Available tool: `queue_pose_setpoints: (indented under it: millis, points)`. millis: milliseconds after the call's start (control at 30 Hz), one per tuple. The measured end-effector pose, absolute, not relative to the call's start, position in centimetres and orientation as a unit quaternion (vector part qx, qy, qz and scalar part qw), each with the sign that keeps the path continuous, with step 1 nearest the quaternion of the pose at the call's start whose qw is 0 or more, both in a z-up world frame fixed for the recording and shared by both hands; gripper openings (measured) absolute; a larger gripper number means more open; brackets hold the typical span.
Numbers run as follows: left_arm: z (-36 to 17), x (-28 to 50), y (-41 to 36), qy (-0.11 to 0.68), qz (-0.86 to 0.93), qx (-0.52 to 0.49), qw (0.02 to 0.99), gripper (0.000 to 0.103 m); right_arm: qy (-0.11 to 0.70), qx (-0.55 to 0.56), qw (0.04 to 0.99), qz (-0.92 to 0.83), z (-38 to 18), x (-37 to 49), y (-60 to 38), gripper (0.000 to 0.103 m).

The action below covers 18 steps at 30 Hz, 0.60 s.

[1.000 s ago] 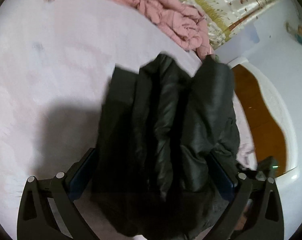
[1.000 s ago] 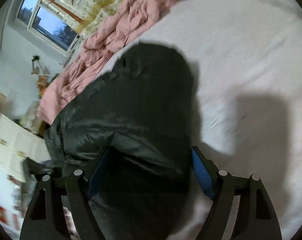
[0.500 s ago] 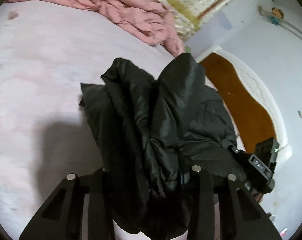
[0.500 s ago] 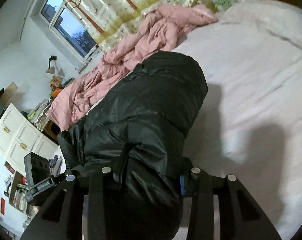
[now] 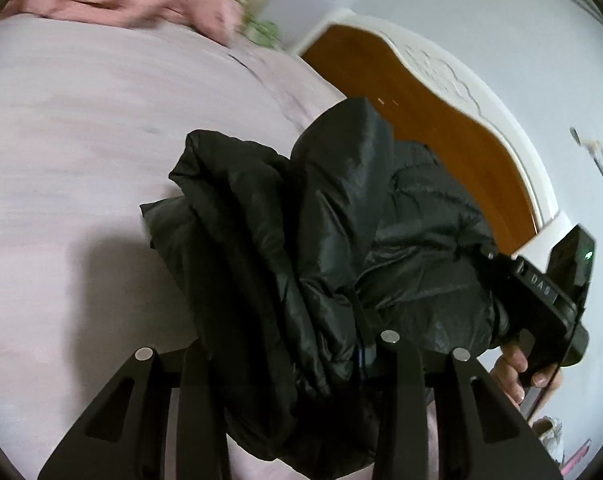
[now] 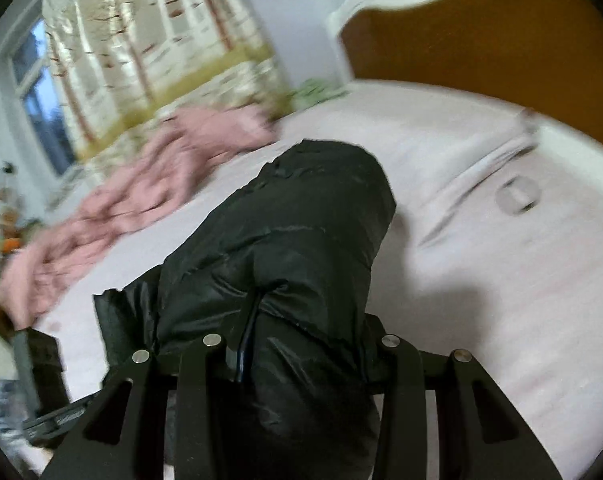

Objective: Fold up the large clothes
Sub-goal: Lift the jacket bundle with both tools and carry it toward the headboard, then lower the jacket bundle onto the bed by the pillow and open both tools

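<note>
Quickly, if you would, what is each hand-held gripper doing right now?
Left hand-held gripper: closed on the black puffer jacket.
Right hand-held gripper: closed on the same jacket.

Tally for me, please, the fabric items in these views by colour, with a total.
Black: 1, the puffer jacket
Pink: 1, the crumpled blanket
Pale lilac: 1, the bed sheet
Total: 3

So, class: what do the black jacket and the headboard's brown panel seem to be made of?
Jacket: probably thin synthetic shell over padding; it has a slight sheen, quilted seams and puffy folds. Headboard panel: possibly glossy wood or upholstery; smooth orange-brown, white frame.
</note>
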State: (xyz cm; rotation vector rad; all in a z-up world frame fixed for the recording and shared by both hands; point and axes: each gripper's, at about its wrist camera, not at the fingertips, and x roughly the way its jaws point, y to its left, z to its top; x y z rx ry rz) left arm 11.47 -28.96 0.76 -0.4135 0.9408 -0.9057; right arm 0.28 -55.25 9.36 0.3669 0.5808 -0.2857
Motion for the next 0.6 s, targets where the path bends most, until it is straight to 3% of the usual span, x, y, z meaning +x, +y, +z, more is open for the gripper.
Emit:
queue_pose_setpoints:
  millis: [267,467,533,600]
  points:
    - [0.9,9.9,-43.2,0.414,-0.465,-0.151,0.768,0.034,0.241,0.095,0.931,-0.258,12.3,-1.0,-64.0,0.039]
    - [1.4,11.8,-49.7,0.406,-0.491,-0.122,0.761,0.035,0.232,0.074,0.901,-0.359,11.2,-1.3,-69.5,0.040]
    - [1.8,12.4,-50.7,0.412,-0.490,-0.111,0.760,0.042,0.258,0.027,0.871,-0.418,10.0,-0.6,-70.2,0.043]
    - [2.1,12.8,-50.4,0.428,-0.483,-0.123,0.754,0.063,0.268,-0.005,0.854,-0.446,9.3,-0.4,-70.3,0.050]
